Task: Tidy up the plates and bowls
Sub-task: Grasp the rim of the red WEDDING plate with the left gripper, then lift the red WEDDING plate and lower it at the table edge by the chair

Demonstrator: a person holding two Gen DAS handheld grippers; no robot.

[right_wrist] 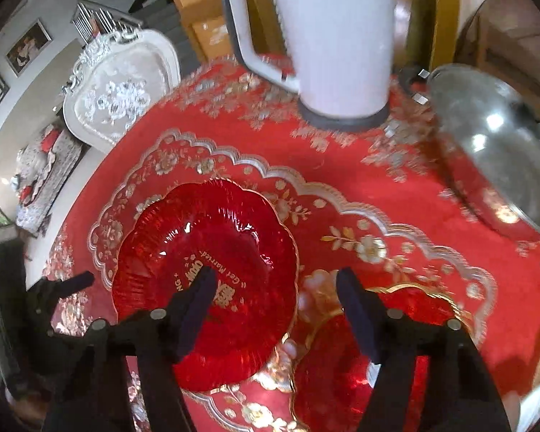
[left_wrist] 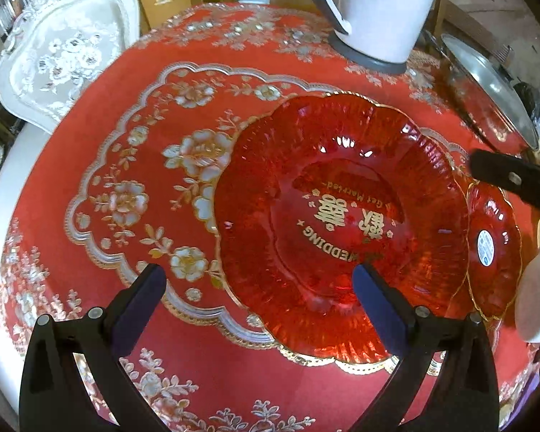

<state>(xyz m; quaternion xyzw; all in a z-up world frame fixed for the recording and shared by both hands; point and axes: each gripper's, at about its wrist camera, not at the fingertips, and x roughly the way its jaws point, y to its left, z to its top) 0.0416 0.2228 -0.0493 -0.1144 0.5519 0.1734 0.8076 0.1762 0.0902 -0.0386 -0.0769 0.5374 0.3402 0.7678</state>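
A large red glass plate (left_wrist: pixel 342 223) with gold lettering and a scalloped gold rim lies on the red tablecloth. Just right of it sits a smaller red plate (left_wrist: pixel 493 248) with a white sticker. My left gripper (left_wrist: pixel 259 288) hovers open at the large plate's near-left edge, its right finger over the plate, holding nothing. In the right wrist view, my right gripper (right_wrist: pixel 275 288) is open above the gap between the large plate (right_wrist: pixel 212 252) and the smaller plate (right_wrist: pixel 406 367). One finger reaches over each plate. A black finger (left_wrist: pixel 511 176) of the right gripper shows above the small plate.
A white kettle (right_wrist: pixel 334 36) stands at the table's far side. A pot with a metal lid (right_wrist: pixel 496 144) sits at the far right. A white ornate chair (left_wrist: pixel 64 54) stands behind the table on the left. A person's hand (left_wrist: pixel 536 288) is at the right edge.
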